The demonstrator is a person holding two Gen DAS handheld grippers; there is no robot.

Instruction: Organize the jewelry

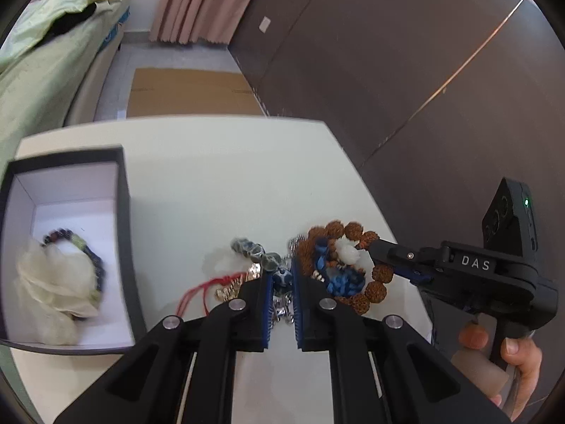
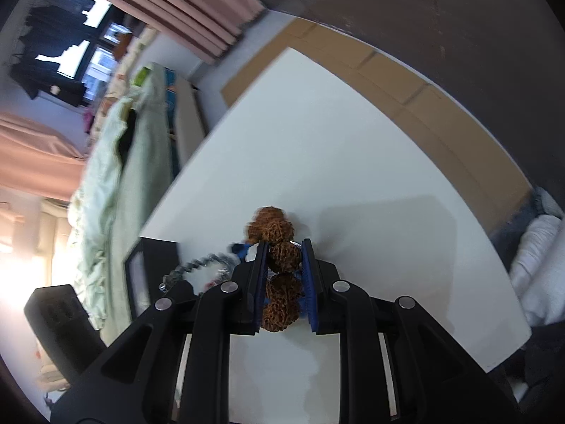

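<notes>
Right hand-held gripper [image 2: 284, 275] clenched on brown bead bracelet [image 2: 280, 265]; left hand-held gripper [image 1: 282, 293] nearly closed around blue bead [image 1: 281, 277]. We judge strands light, floppy, tangle-prone; grip single beads.

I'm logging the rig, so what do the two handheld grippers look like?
Both the left gripper and right gripper are matte black with silver pivot bolts and blue ridged finger pads. The right one carries white DAS lettering, a green light, and a bare hand on its handle.
</notes>
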